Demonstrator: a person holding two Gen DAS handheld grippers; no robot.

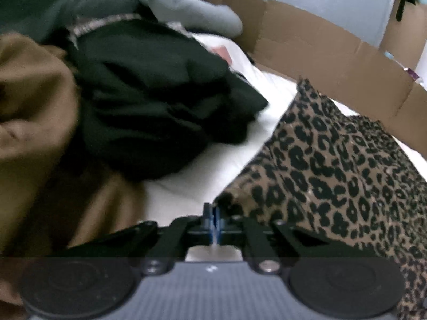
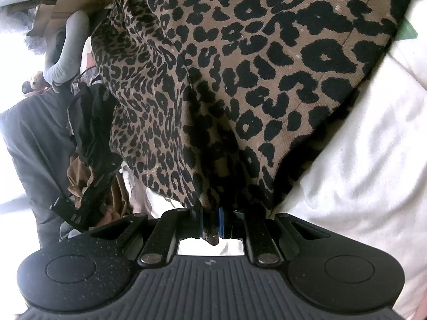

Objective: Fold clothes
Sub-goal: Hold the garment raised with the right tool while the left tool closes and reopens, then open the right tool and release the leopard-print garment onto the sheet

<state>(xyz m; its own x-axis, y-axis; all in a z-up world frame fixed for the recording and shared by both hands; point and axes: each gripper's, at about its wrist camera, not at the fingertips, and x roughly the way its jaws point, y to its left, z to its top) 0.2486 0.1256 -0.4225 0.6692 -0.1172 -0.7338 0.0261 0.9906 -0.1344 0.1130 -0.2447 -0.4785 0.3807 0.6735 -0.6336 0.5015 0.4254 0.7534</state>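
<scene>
Leopard-print garment [image 2: 240, 80] is clenched in the right tool [image 2: 210, 224] over the white bedding [image 2: 360, 173]; left tool [image 1: 213, 213] is pinched closed at the fabric's edge, can't tell if it's caught any.

right gripper [image 2: 210, 225] clamping leopard-print garment [image 2: 240, 80], white bedding [image 2: 360, 173]

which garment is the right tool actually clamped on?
The leopard-print garment: its fabric is bunched between the right tool pads. The black garment and brown garment lie loose.
</scene>
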